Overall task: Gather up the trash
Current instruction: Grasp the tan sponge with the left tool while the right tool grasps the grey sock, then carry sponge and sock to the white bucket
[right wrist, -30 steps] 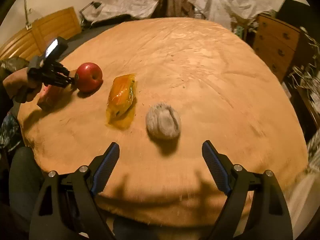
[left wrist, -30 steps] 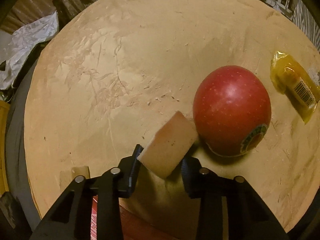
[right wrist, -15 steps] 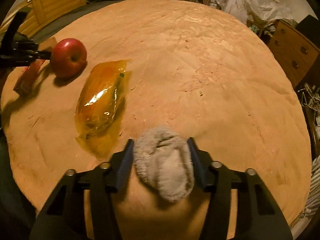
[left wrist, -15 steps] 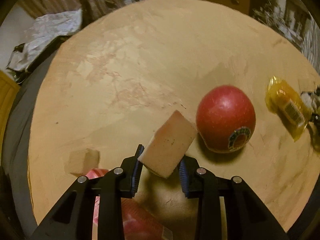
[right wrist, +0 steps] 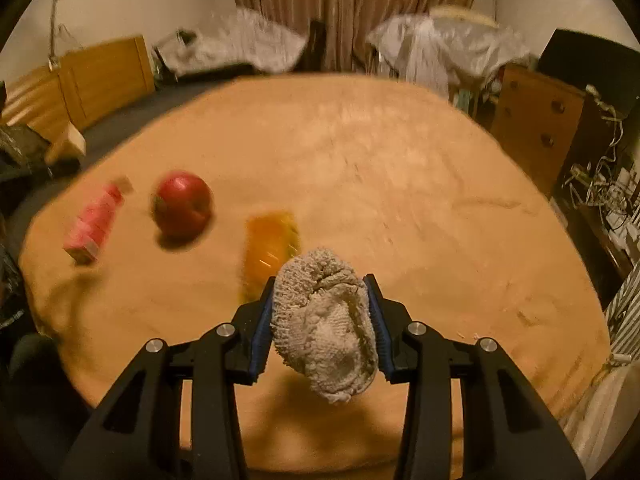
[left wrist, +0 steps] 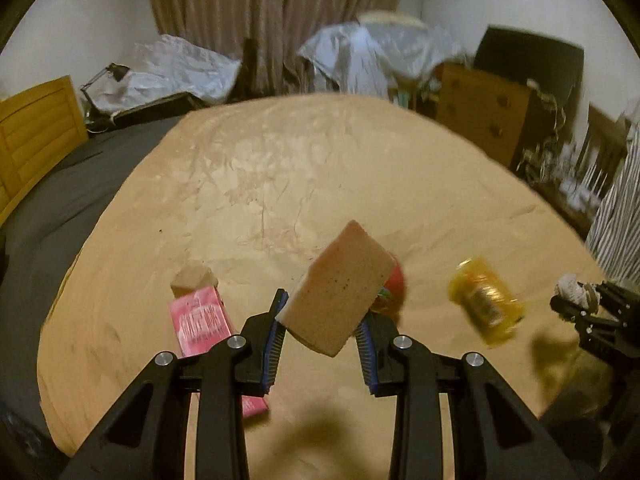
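Observation:
My left gripper (left wrist: 320, 316) is shut on a tan sponge block (left wrist: 340, 288), held tilted above the round tan table (left wrist: 260, 168). The red apple (left wrist: 394, 280) peeks out behind the sponge. My right gripper (right wrist: 320, 316) is shut on a crumpled grey cloth wad (right wrist: 324, 320), lifted off the table (right wrist: 380, 168). On the surface lie a yellow plastic wrapper (right wrist: 270, 248), the red apple (right wrist: 184, 204) and a pink carton (right wrist: 94, 220). In the left wrist view the wrapper (left wrist: 486, 300) lies to the right, and the right gripper with the cloth (left wrist: 576, 290) shows at the far right edge.
A pink carton (left wrist: 202, 320) with a small tan cube (left wrist: 194, 276) behind it lies left of my left gripper. A wooden dresser (right wrist: 536, 116), cables and plastic-covered heaps (right wrist: 432, 48) ring the table. A dark grey surface (left wrist: 60, 200) and wooden panel (left wrist: 36, 128) lie to the left.
Both grippers have lifted and tilted up from the table, carrying the sponge and the cloth wad. The right gripper, open a second ago, closed on the cloth.

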`<action>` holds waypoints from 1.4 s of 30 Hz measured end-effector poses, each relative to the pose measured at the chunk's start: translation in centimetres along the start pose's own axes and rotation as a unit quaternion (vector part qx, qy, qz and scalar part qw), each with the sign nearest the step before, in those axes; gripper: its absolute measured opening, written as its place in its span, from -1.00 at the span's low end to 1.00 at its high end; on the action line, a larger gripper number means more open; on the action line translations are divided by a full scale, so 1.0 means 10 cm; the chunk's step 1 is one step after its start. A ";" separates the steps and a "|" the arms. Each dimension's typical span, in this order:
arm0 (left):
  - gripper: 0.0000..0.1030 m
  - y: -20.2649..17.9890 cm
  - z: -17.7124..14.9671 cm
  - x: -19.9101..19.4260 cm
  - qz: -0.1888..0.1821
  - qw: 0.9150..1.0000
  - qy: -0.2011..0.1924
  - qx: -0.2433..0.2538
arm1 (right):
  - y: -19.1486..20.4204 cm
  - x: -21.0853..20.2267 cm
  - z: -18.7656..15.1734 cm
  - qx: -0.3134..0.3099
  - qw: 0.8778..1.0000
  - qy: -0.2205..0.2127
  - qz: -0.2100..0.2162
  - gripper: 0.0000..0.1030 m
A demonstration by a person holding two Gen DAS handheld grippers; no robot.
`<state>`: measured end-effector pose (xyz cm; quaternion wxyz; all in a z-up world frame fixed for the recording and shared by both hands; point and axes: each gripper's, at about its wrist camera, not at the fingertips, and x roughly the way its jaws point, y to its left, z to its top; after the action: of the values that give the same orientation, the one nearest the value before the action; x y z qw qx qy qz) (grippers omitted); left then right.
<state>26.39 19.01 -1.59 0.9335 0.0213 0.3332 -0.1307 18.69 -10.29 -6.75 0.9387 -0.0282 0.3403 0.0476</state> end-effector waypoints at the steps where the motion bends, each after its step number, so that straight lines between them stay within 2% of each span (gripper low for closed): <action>1: -0.34 -0.01 -0.04 -0.10 0.002 1.000 -0.006 -0.004 | 0.06 -0.12 0.01 0.003 1.000 -0.016 0.001 -0.22; 6: -0.33 -0.27 -0.21 -0.69 0.008 0.998 -0.056 -0.018 | 0.29 -0.53 0.05 0.018 0.997 -0.071 0.006 -0.22; 14: -0.33 -0.77 -0.43 -1.53 0.007 0.990 -0.138 -0.028 | 0.64 -1.08 -0.03 0.001 0.989 -0.144 -0.017 -0.21; 19: -0.34 -1.09 -0.63 -1.83 0.016 0.985 -0.171 -0.017 | 0.71 -1.25 -0.08 -0.002 0.983 -0.180 -0.030 -0.21; 21: -0.34 -1.16 -0.68 -1.90 0.023 0.983 -0.181 -0.014 | 0.70 -1.27 -0.09 -0.002 0.982 -0.186 -0.032 -0.21; 32: -0.34 -1.23 -0.70 -1.81 0.026 0.985 -0.171 -0.007 | 0.65 -1.28 -0.15 0.009 0.982 -0.187 -0.028 -0.20; 42: -0.34 -1.09 -0.63 -1.71 0.029 0.985 -0.169 -0.006 | 0.61 -1.29 -0.15 0.009 0.982 -0.187 -0.027 -0.20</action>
<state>6.93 13.27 4.77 0.9798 0.0035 0.1709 -0.1033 7.23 -5.22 0.23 0.9868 -0.0195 0.1587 0.0240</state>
